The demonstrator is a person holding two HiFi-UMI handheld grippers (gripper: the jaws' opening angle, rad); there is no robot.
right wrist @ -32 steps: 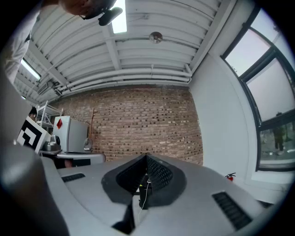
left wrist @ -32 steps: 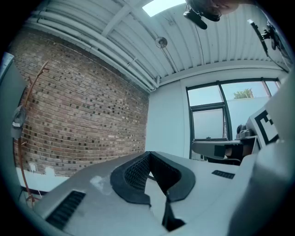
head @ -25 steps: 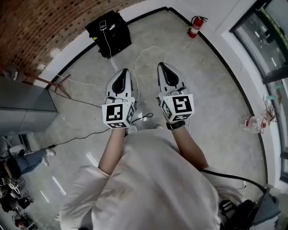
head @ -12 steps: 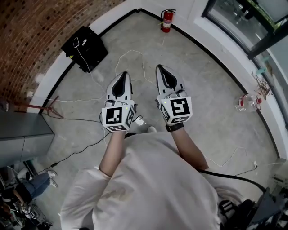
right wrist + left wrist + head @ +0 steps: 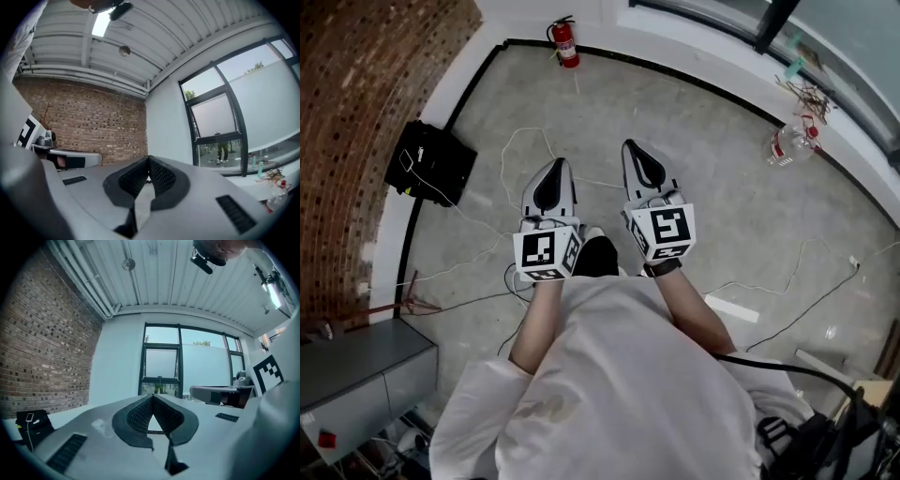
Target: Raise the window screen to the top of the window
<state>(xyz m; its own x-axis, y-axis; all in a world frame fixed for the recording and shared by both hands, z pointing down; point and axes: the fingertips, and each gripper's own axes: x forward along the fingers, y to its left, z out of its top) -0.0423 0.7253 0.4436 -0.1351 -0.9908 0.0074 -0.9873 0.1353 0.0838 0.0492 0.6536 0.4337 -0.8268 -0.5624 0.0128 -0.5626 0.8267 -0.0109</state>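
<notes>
I hold both grippers level, side by side, over a concrete floor. The left gripper is shut with nothing in it; its tips meet in the left gripper view. My right gripper is also shut and empty, with its tips together. The dark-framed window stands well ahead across the room, and neither gripper touches it. A pale panel, seemingly the window screen, fills the narrow sash above a clear strip of glass. In the head view the window runs along the top right.
A red fire extinguisher stands by the far wall. A black box with cables sits by the brick wall at left. A plastic bottle and some litter lie under the window. A grey cabinet is at lower left. Cables cross the floor.
The view has swung round: the fire extinguisher and black box have slid left and the window now runs along the top. Both grippers stay shut and side by side.
</notes>
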